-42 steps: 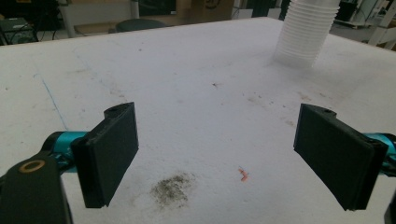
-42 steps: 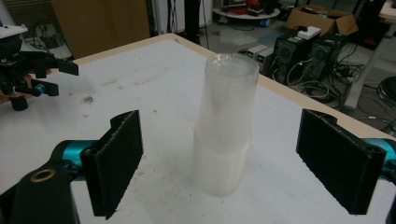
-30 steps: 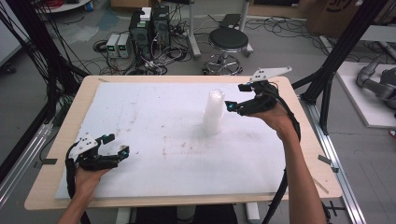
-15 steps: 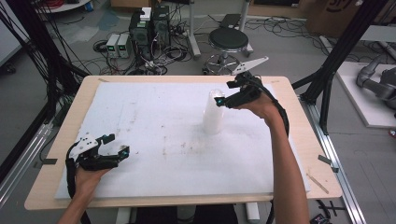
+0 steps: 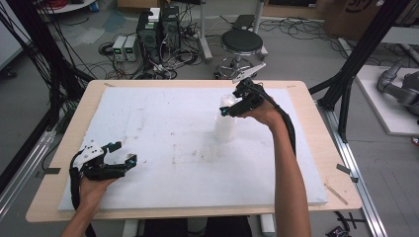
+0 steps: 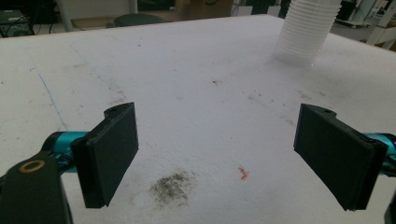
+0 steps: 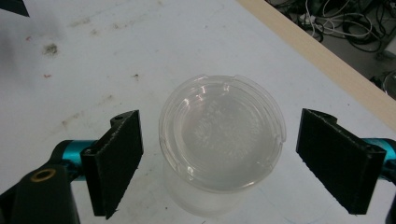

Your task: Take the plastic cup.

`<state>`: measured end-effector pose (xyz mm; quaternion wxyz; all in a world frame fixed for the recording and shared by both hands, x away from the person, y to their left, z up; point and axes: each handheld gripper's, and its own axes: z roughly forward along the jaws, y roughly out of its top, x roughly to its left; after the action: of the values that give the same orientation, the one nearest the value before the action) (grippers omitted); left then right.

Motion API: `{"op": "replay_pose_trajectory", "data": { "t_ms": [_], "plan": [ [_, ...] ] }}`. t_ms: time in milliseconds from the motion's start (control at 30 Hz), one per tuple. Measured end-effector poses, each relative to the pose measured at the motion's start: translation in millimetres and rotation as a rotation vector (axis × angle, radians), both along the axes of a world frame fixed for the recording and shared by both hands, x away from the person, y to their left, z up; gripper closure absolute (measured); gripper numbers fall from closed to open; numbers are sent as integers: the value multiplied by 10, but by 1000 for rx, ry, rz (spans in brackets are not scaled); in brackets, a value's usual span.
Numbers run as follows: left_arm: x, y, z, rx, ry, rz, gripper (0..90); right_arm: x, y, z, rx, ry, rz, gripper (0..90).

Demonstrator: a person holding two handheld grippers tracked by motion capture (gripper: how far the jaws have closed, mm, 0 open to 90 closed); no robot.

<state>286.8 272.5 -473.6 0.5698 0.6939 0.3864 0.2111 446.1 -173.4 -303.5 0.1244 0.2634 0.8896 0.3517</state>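
A tall stack of clear plastic cups [image 5: 226,127] stands upside down on the white board [image 5: 163,123], right of its middle. My right gripper [image 5: 228,104] hovers over the top of the stack and points down at it. In the right gripper view the top cup's base [image 7: 222,140] lies between the two open pads, with a gap on each side. My left gripper [image 5: 124,152] rests low at the board's near left, open with nothing in it. In the left gripper view, bare board lies between the open jaws of the left gripper [image 6: 219,154], and the stack of cups [image 6: 306,32] stands far off at the upper right.
The white board lies on a wooden table [image 5: 316,148] whose rim shows all round. Dark smudges [image 6: 170,184] mark the board near the left gripper. Behind the table stand a stool [image 5: 242,44], computer boxes [image 5: 158,29] and cables on the floor. Black frame posts [image 5: 356,59] rise at both sides.
The right hand has moved left and a little down, from beside the stack to over its top. The left hand has kept still.
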Motion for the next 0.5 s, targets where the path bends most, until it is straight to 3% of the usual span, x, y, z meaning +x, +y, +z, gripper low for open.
{"op": "replay_pose_trajectory", "data": {
  "t_ms": [267, 333, 500],
  "plan": [
    [2, 2, 0, -1, 1, 3, 138, 45, 96, -95, -42, 41, -17, 168],
    [3, 3, 0, 0, 1, 3, 138, 60, 103, -112, -46, 42, -12, 243],
    [4, 2, 0, -1, 2, 4, 138, 62, 98, -129, -36, 59, -31, 251]
  ]
}}
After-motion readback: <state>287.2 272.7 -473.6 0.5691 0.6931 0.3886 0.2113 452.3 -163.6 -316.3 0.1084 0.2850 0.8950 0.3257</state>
